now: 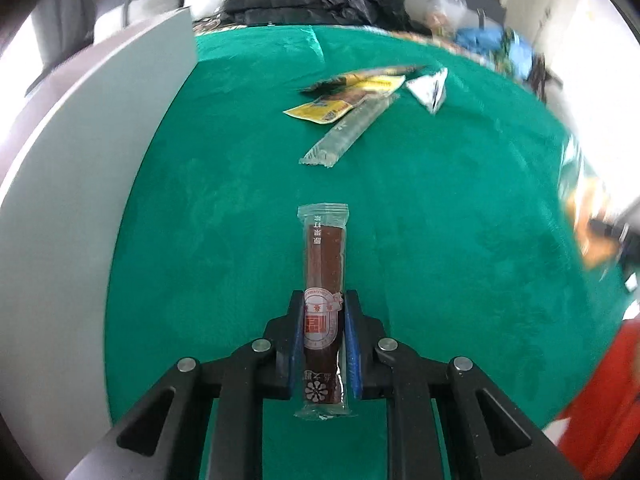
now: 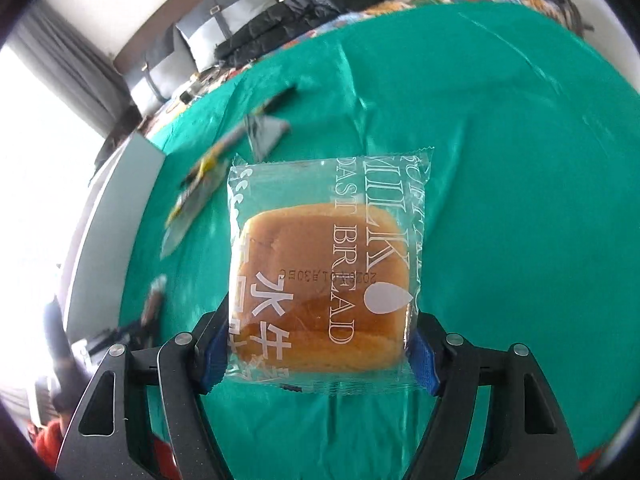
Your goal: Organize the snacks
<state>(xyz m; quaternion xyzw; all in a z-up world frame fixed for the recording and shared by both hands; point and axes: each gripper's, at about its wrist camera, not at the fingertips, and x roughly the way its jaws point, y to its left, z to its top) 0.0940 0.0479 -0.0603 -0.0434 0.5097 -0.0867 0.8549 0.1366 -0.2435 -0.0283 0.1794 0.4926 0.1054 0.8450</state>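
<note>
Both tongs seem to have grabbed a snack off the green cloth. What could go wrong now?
1. The left tongs pinch the dark fruit bar near one end, so the long free end might swing or slide out.
2. The right tongs grip the milk bread packet by its near edge; the soft bun could get squashed, or the slick wrapper could slip.
3. The loose packets remaining on the cloth overlap, so picking just one may be fiddly.

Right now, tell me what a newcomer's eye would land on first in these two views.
The packaged milk bread fills the middle of the right wrist view, pinched between the right gripper pads over the green cloth. In the left wrist view, the left gripper is shut on a long dark-red snack stick pointing away from the camera. Beyond it, a small heap of loose wrappers lies on the cloth.
</note>
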